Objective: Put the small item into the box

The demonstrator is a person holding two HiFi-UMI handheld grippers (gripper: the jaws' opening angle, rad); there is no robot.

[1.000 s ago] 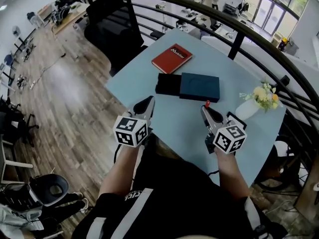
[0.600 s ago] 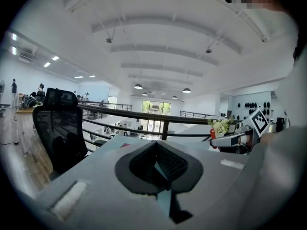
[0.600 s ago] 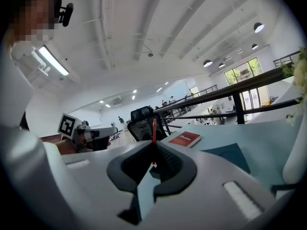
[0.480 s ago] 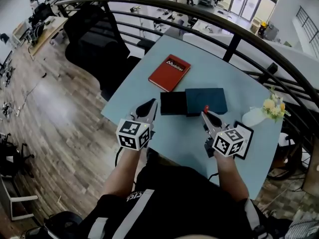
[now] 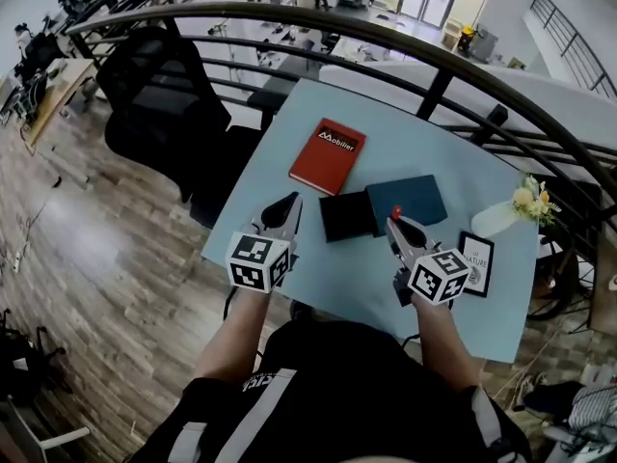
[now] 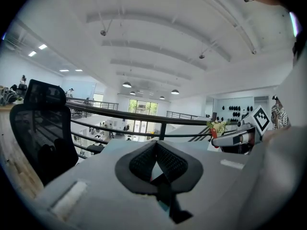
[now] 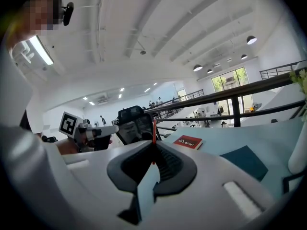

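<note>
Closing on the box [image 5: 345, 216]
The right hand-held gripper [image 5: 393, 222], pinching the small item [image 5: 395, 210], has drawn just beside it; the left hand-held gripper [image 5: 287, 204] is clenched, empty.

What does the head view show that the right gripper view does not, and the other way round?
Only the head view shows the black box, the framed card and the wooden floor. Only the right gripper view shows the ceiling lights and how the right claw is shut on the thin red item. Both show the red book, the dark blue box, the left claw and the blue table.
</note>
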